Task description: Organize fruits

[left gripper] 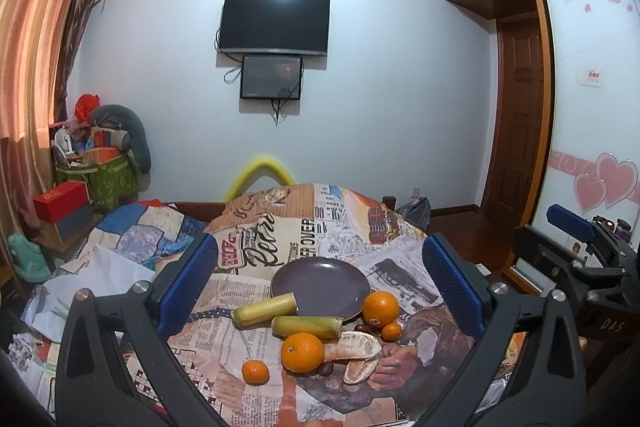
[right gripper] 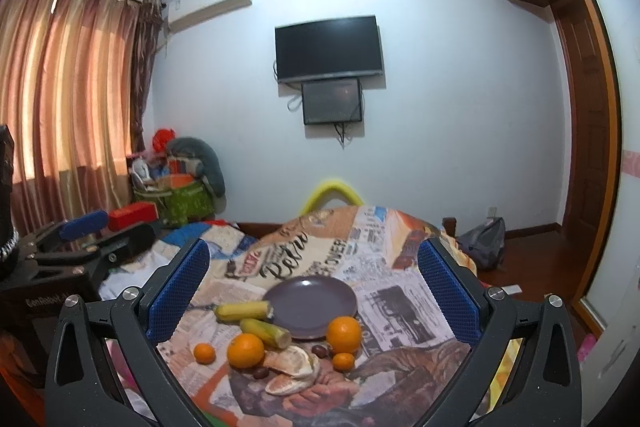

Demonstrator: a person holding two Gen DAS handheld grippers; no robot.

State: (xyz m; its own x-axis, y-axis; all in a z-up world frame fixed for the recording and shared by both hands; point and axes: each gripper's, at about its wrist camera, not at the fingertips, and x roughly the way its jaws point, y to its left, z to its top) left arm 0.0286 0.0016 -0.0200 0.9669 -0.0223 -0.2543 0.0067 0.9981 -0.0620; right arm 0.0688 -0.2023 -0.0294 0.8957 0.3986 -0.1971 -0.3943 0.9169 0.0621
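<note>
A dark purple plate [left gripper: 320, 277] [right gripper: 316, 301] lies empty on the newspaper-print tablecloth [left gripper: 280, 235]. In front of it lie two yellow-green sugarcane pieces [left gripper: 264, 309] [left gripper: 307, 326], two large oranges [left gripper: 381, 307] [left gripper: 302, 352], two small tangerines [left gripper: 255, 372] [left gripper: 391, 331], peeled pomelo segments [left gripper: 358, 355] and dark dates [left gripper: 362, 327]. My left gripper [left gripper: 320, 291] is open and empty, held back above the fruit. My right gripper [right gripper: 314, 291] is open and empty too, also short of the fruit. The same fruit shows in the right wrist view, around one orange [right gripper: 344, 334].
A patchwork-covered bed [left gripper: 132, 231] lies left of the table. Boxes and a green bag [left gripper: 108, 175] stand in the far left corner by the curtains. A wardrobe [left gripper: 592, 107] and a door are at the right. A grey backpack [right gripper: 482, 241] lies on the floor.
</note>
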